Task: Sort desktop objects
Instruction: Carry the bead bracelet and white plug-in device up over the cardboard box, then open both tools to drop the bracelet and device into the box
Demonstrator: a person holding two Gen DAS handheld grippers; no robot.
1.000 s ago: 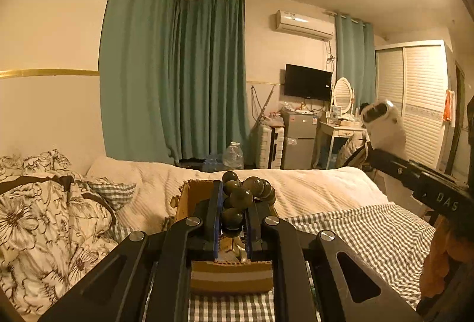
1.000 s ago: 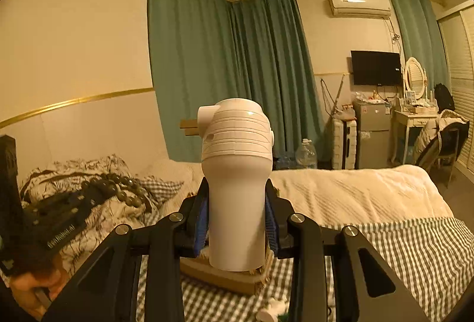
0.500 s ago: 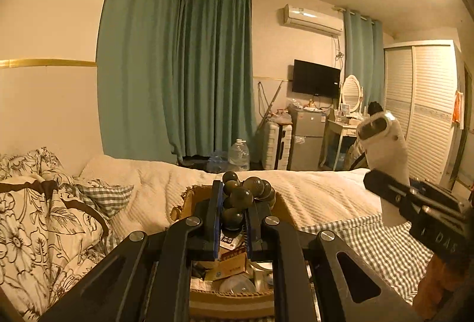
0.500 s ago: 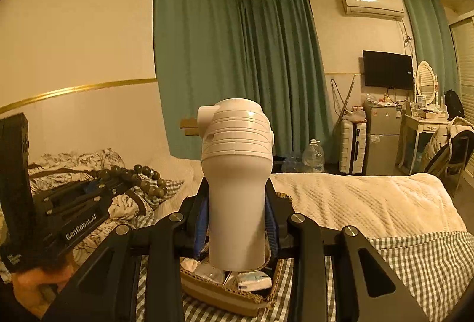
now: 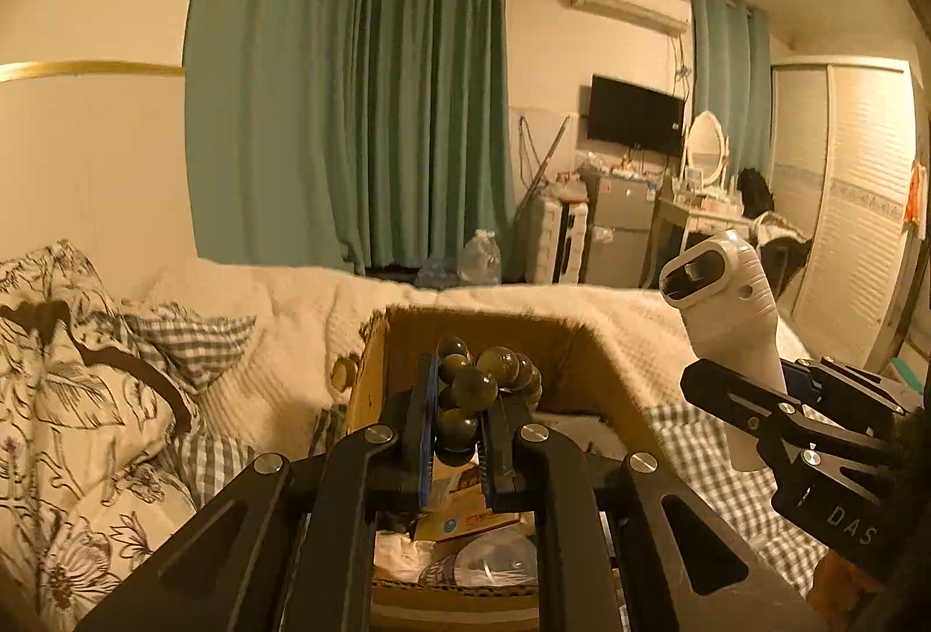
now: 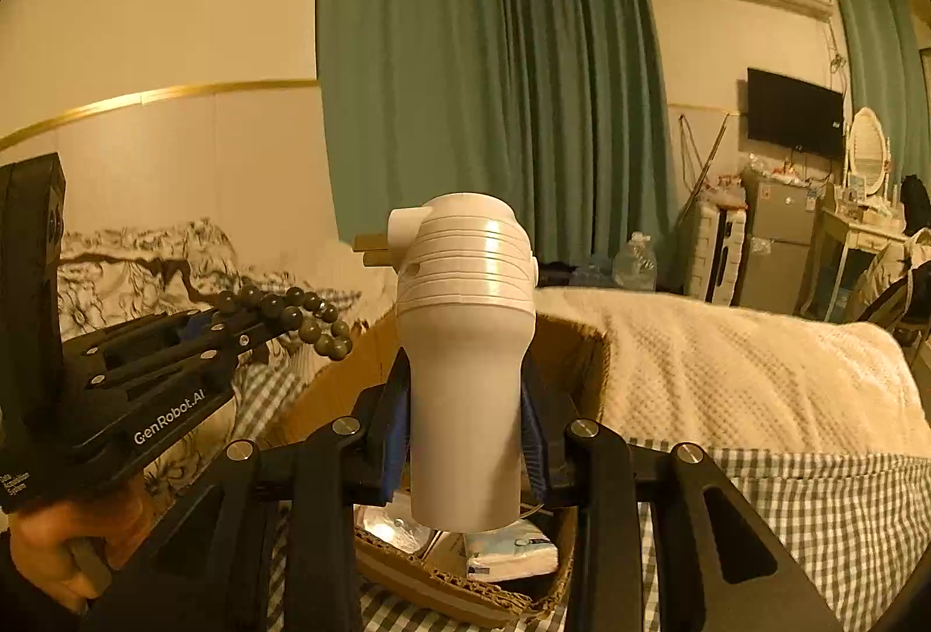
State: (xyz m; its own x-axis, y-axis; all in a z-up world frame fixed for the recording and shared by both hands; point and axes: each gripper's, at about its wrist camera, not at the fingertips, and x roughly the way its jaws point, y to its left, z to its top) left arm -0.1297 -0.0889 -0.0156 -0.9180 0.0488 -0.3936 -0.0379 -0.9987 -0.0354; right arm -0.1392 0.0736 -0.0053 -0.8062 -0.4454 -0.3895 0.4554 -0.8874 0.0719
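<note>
Left wrist view: left gripper (image 5: 457, 448) clenched on a string of dark beads (image 5: 483, 382), bunched above the fingertips. Cardboard box (image 5: 587, 341) sits on the bed (image 5: 244, 376) directly ahead and below — open top, packets already inside. Right gripper (image 5: 780, 399) comes in from the right edge of the box with the white device (image 5: 727, 306).

Right wrist view: right gripper (image 6: 465, 434) grasping the white device (image 6: 465, 358) round its neck, long axis upright, head up, base hanging over the near rim of the box (image 6: 582, 341). Left gripper (image 6: 256, 326) with beads (image 6: 302, 318) sits by the box's left wall.

Judgement: both loads nearly over the opening — drop is straight down, neither hand clearly nearer.
</note>
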